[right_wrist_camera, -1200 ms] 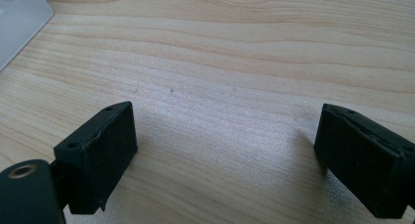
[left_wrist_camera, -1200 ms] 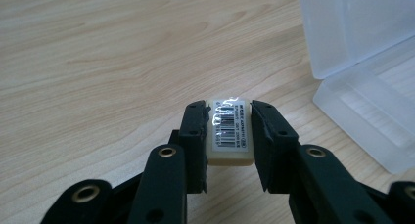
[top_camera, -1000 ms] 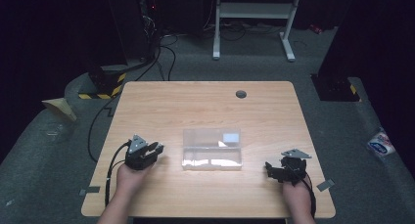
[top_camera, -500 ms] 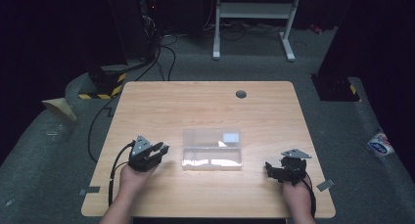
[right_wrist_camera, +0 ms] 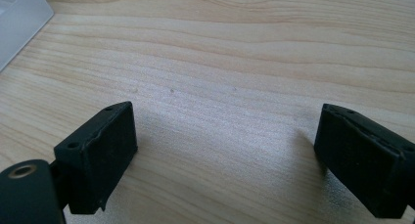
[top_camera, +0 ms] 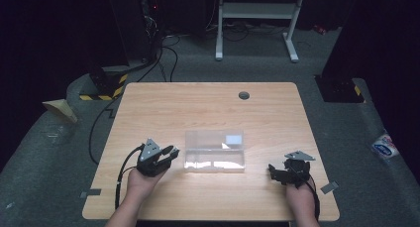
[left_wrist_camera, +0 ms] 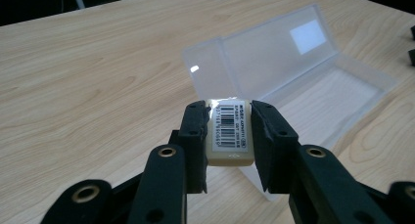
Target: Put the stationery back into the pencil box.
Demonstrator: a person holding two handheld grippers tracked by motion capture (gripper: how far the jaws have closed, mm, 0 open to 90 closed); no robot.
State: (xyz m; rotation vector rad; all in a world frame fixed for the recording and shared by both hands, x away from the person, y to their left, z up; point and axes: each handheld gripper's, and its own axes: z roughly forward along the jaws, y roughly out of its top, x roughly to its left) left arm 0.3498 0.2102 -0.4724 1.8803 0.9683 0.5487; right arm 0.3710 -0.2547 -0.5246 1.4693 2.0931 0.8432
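Observation:
A clear plastic case (top_camera: 214, 150) lies open in the middle of the wooden table (top_camera: 208, 105), its lid raised at the back; it shows large in the left gripper view (left_wrist_camera: 293, 62). My left gripper (top_camera: 171, 151) hovers just left of the case, shut on a small cream block with a barcode label (left_wrist_camera: 229, 131), which sits upright between the black pads (left_wrist_camera: 195, 131). My right gripper (top_camera: 273, 170) rests low at the table's front right, open, with bare wood between its fingers (right_wrist_camera: 105, 150). A corner of the case (right_wrist_camera: 19, 23) shows at that view's upper left.
A round grommet hole (top_camera: 243, 95) sits near the table's far edge. Cables (top_camera: 106, 118) trail off the left side to the floor. A white-framed stand (top_camera: 257, 19) is behind the table, and a wrapper (top_camera: 385, 146) lies on the floor at the right.
My left gripper has moved right, closer to the case's left end, carrying the block. The right gripper has stayed in place.

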